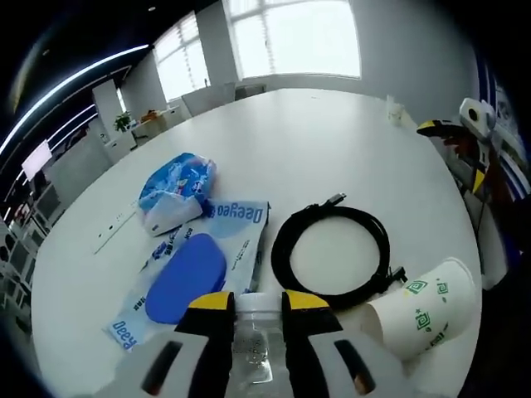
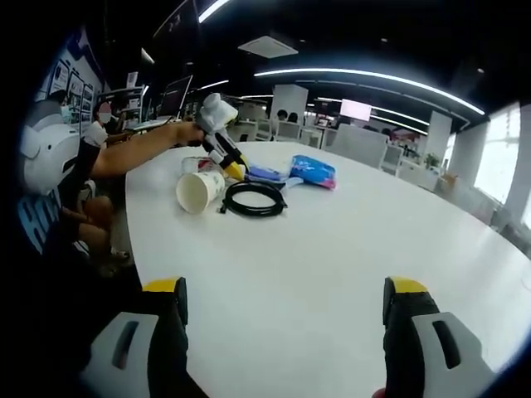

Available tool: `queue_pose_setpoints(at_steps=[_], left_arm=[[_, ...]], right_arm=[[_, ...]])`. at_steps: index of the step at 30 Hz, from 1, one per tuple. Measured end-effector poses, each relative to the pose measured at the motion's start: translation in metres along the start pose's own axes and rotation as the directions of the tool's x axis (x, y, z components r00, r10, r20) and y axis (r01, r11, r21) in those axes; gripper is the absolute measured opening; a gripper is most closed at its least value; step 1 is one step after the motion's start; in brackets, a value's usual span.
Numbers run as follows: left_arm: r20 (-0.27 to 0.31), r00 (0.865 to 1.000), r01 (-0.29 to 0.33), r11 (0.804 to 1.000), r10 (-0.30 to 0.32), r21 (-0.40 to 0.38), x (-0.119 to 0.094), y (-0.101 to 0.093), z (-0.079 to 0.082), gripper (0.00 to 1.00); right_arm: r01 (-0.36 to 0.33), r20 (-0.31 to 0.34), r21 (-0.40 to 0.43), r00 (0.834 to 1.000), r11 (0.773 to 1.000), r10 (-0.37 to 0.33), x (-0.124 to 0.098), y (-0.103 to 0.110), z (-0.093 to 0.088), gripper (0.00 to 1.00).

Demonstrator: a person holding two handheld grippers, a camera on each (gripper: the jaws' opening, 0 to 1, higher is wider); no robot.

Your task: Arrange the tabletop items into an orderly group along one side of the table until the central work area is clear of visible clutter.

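Table (image 2: pixel 332 274) in front of the right gripper (image 2: pixel 282 303) is wide open. All the clutter's bunched by the left gripper (image 1: pixel 255 327): cup (image 1: pixel 423 308), cable (image 1: pixel 332 253), blue pouch (image 1: pixel 187 278), wipes (image 1: pixel 176 191). Far half's open too.

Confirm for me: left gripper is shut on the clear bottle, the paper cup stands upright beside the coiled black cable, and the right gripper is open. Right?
Not quite. The paper cup lies on its side, as the left gripper view shows. The rest holds: left gripper shut on the clear bottle, coiled black cable beside the cup, right gripper open.
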State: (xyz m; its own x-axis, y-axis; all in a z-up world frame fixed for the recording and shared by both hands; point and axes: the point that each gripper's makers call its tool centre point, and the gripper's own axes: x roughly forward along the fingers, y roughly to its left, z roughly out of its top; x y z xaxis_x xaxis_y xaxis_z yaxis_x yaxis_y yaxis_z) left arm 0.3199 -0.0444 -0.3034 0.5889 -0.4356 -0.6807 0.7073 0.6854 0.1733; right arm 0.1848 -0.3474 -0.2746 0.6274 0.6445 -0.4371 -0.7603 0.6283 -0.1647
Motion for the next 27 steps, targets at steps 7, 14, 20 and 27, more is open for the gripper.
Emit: queue_pose_setpoints(at_steps=[7, 14, 20, 27], left_arm=[[0.028, 1.0, -0.006, 1.0, 0.006, 0.008, -0.012, 0.005, 0.006, 0.19], [0.057, 0.998, -0.007, 1.0, 0.006, 0.012, -0.028, 0.006, 0.013, 0.19], [0.094, 0.996, -0.01, 1.0, 0.009, 0.011, -0.046, 0.008, 0.018, 0.19], [0.133, 0.991, -0.016, 1.0, 0.014, 0.008, -0.07, 0.015, 0.024, 0.19]], right_arm=[[-0.003, 0.004, -0.005, 1.0, 1.0, 0.003, 0.001, 0.001, 0.002, 0.95], [-0.002, 0.004, -0.003, 1.0, 1.0, 0.002, 0.0, 0.0, 0.002, 0.95], [-0.005, 0.007, -0.007, 1.0, 1.0, 0.005, 0.0, 0.002, 0.004, 0.95], [-0.008, 0.013, -0.012, 1.0, 1.0, 0.009, 0.002, 0.004, 0.008, 0.95]])
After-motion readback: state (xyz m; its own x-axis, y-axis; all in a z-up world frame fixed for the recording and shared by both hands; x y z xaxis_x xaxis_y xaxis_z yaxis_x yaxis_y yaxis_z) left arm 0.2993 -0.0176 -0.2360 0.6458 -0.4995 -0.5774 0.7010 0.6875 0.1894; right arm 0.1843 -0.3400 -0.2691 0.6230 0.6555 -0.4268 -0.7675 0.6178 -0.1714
